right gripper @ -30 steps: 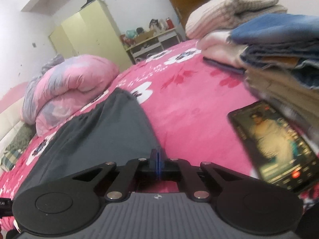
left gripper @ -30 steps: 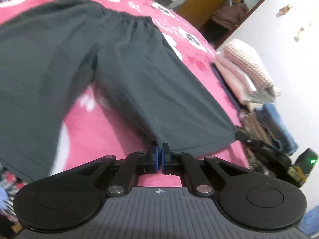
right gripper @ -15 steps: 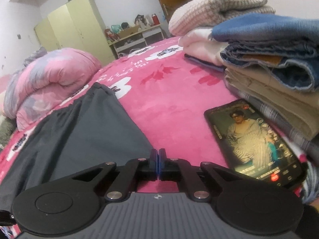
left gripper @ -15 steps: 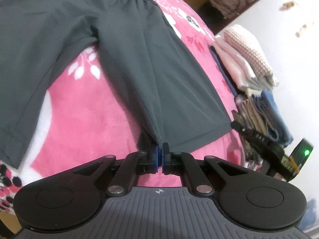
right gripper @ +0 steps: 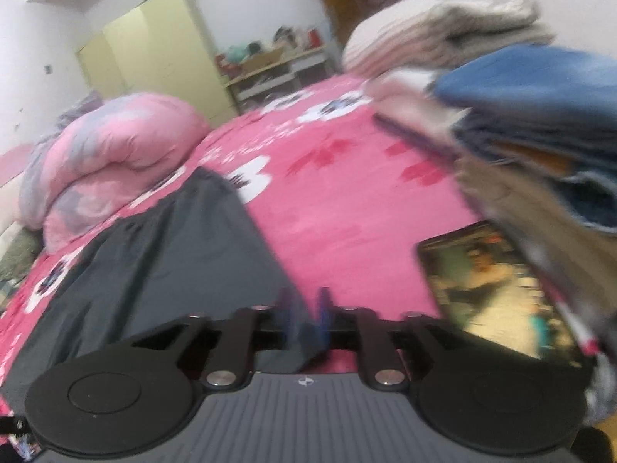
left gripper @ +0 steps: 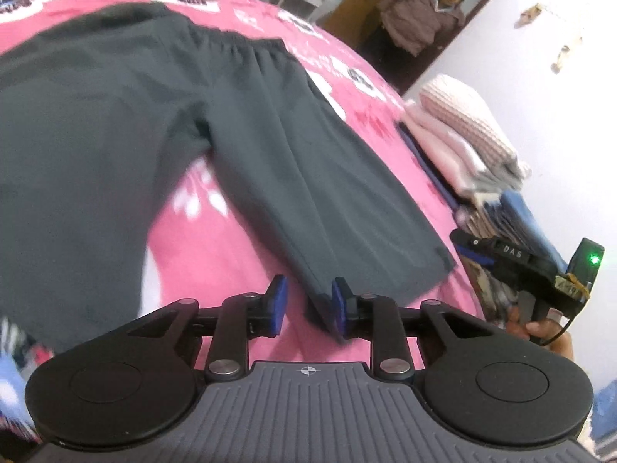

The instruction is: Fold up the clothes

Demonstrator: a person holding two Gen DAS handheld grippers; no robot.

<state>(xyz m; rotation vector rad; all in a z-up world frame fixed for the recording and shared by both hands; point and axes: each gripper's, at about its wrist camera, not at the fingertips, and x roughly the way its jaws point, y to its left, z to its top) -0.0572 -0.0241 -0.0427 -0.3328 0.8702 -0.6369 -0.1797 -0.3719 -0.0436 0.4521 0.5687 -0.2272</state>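
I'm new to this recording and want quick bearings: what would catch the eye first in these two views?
The dark grey shorts spread flat across the bright pink floral bedspread dominate. The left gripper has its jaws opening at a leg hem, a corner of cloth by one pad. To the right, a stack of folded clothes stands beside a lit phone, and a person stands in the doorway.

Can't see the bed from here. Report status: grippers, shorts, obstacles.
Left gripper and right gripper both opening, hem of the shorts between each. Shorts spread flat on bed. Phone and folded stack alongside, right.
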